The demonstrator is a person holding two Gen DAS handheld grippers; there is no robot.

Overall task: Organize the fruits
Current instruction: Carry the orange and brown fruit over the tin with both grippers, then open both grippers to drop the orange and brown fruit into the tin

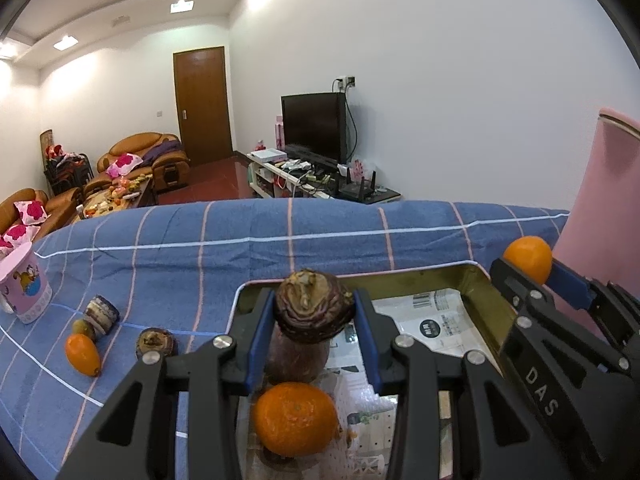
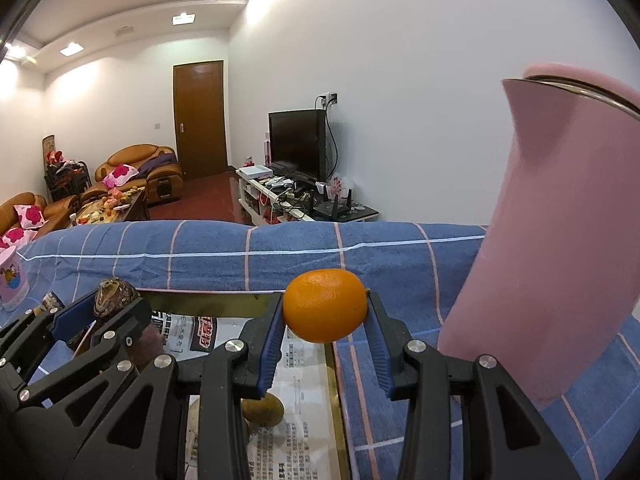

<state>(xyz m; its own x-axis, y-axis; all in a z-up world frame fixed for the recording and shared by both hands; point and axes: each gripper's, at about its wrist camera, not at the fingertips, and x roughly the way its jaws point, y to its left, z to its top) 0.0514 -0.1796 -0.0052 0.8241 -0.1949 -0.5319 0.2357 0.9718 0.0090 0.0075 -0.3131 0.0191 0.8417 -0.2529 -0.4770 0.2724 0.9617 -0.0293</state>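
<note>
Left wrist view, left to right. Pink cartoon cup (image 1: 25, 285), far left on the blue checked cloth (image 1: 168, 248). Beside it, a striped brown fruit (image 1: 102, 314), a small orange fruit (image 1: 82, 354) and a brown fruit half (image 1: 156, 343), all loose on the cloth. Centre: left gripper (image 1: 314, 312) clamped on a dark brown fruit (image 1: 314, 306) above the gold-rimmed tray (image 1: 486, 308) lined with newspaper; an orange (image 1: 295, 419) lies in the tray below. Right: right gripper (image 1: 527, 270) clamped on a second orange (image 1: 528, 258). Far right: pink jug (image 1: 604, 200).
</note>
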